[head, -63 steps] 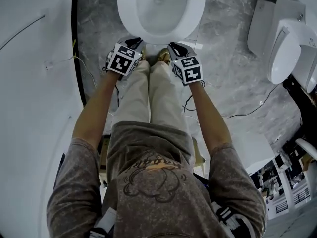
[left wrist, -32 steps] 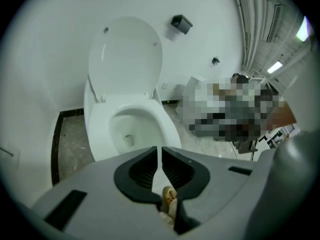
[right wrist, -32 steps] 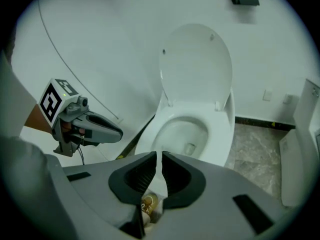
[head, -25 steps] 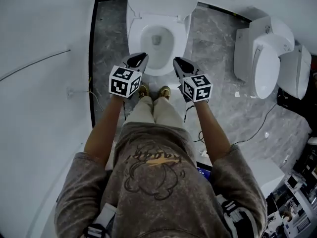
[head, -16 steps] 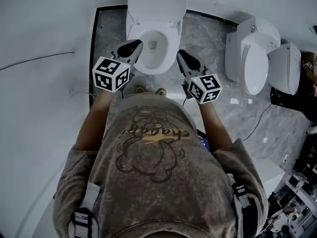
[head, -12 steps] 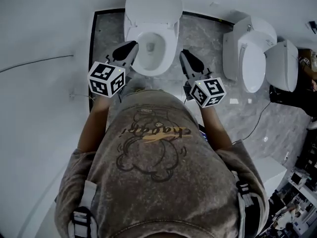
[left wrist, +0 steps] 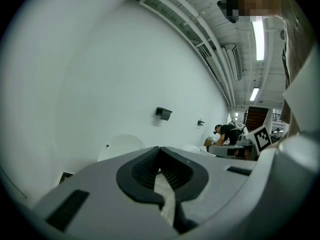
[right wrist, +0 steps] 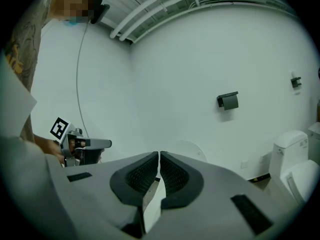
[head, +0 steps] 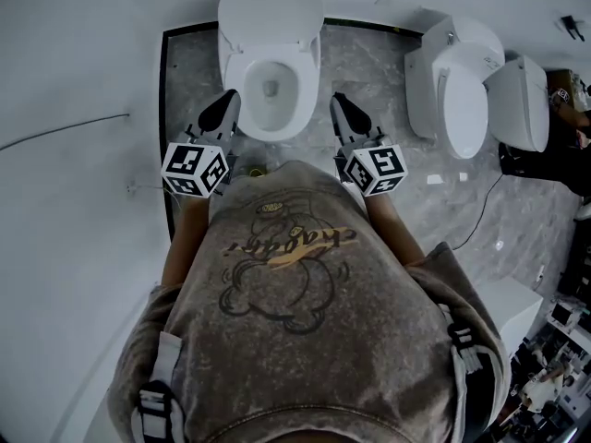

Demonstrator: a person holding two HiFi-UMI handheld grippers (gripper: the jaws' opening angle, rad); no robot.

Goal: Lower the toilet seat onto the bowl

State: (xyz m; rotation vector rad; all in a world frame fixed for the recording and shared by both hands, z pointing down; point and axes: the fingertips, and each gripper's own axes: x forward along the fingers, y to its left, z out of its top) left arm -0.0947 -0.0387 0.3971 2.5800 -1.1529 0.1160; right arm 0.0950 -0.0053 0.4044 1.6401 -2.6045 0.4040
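Mottled brown cartoon-print T-shirt [head: 305,340], grey left tool [head: 229,100] and grey right tool [head: 338,101]

Left gripper [left wrist: 160,151] empty, jaws just closed tip to tip.
Beyond the tips is a white wall: a round white lid [left wrist: 122,146] peeks over the left jaw, a dark holder [left wrist: 163,113] sits higher up, and a person [left wrist: 229,132] bends over far to the right.

The grey tongs of the left gripper [left wrist: 160,151] hide the white ceramic toilet bowl [head: 273,133]; only its round lid [left wrist: 120,144] shows above.
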